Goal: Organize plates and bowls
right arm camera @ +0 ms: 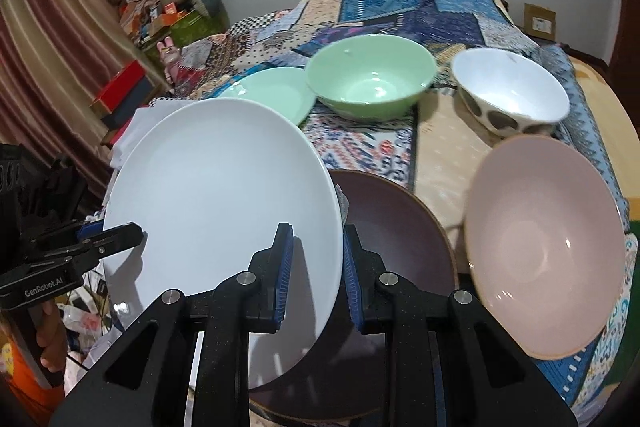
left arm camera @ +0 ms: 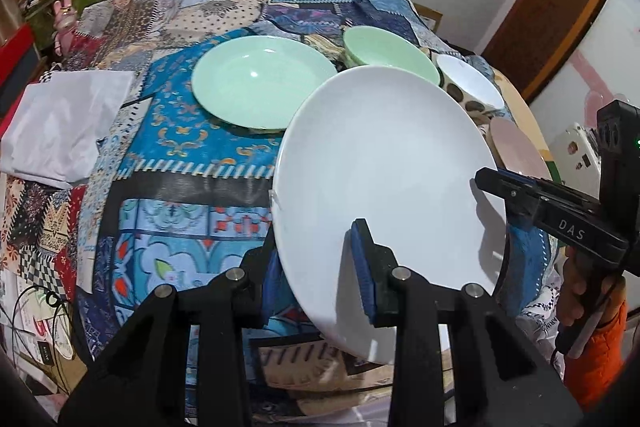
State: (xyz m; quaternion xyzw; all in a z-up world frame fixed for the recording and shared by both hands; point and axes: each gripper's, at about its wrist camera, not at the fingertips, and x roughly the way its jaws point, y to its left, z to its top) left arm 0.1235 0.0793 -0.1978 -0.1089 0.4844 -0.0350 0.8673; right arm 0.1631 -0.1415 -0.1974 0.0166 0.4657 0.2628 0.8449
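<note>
Both grippers held one white plate over the patchwork cloth.
Left gripper and right gripper each pinched opposite rims; the plate hung tilted, above the brown plate, near the green plate.

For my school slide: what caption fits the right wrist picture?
Both grippers hold a white plate above a brown plate.

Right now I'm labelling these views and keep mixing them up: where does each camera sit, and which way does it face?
Left wrist: on the left gripper, looking over the white plate to the green plate; the right gripper and its hand show.
Right wrist: on the right gripper, facing the green bowl, pink bowl and brown plate; the left gripper shows.
Shared: white plate, gripped by both.
</note>
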